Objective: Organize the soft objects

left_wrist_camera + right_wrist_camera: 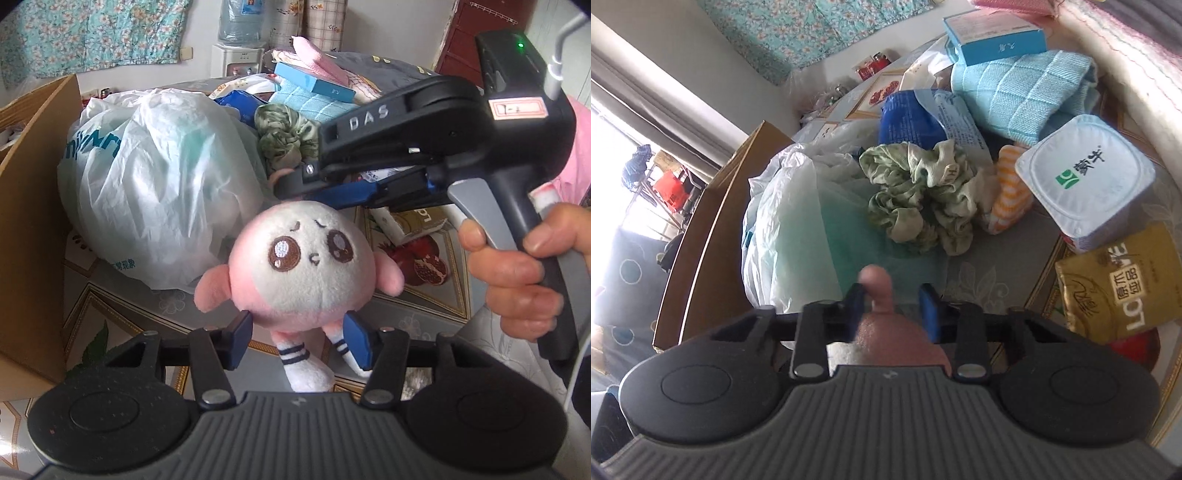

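left tongs apart around one plush doll; right tongs clamped on its ear.

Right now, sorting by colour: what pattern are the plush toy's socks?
White socks with dark stripes, clearest in left wrist view.

A lived-in home room: floral curtain across the upper left wall, water dispenser at top centre, bedding upper right, and a patterned table piled with household clutter below.
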`<state>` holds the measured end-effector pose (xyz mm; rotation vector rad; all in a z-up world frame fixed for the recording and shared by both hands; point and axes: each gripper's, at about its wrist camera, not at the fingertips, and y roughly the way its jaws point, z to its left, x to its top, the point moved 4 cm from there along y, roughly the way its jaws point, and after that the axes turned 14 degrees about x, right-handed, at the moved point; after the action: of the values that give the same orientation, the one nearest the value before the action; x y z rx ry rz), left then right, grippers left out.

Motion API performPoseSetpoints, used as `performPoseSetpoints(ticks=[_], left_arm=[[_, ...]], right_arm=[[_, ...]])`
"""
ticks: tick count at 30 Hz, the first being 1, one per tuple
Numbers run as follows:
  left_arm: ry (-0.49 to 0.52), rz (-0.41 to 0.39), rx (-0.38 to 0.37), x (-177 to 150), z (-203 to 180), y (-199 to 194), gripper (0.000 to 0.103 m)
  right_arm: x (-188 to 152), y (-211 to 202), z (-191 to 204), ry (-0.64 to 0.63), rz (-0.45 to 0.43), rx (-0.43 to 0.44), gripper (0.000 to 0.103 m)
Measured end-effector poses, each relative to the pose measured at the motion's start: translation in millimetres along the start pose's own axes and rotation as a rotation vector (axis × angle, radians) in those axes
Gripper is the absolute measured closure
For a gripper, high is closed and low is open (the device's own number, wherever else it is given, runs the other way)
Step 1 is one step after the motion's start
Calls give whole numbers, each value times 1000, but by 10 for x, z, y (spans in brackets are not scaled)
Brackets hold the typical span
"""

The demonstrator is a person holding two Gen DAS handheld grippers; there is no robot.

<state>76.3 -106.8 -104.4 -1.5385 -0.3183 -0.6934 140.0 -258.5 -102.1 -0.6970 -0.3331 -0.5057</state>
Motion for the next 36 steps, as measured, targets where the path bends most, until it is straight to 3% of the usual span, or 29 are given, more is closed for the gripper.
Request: performPoseSetpoints(ticks=[3, 11, 25, 31, 36], left_arm=[[-5, 8, -6, 1, 3, 23, 49], [-2, 14, -41, -18, -64, 33, 50], [-44, -260, 10, 243, 52, -838, 51], [-94, -347, 48, 351, 268, -1157, 50], [-150, -396, 125, 430, 586, -1405, 50]], right_arm=[[-13, -22, 22, -14, -7, 1, 94], [-76, -281, 211, -49, -78, -4, 97], [-32, -755, 1195, -269, -173, 80, 97], [50, -748, 1665, -335, -181, 154, 97], [168, -597, 2155, -404, -157, 229, 97]])
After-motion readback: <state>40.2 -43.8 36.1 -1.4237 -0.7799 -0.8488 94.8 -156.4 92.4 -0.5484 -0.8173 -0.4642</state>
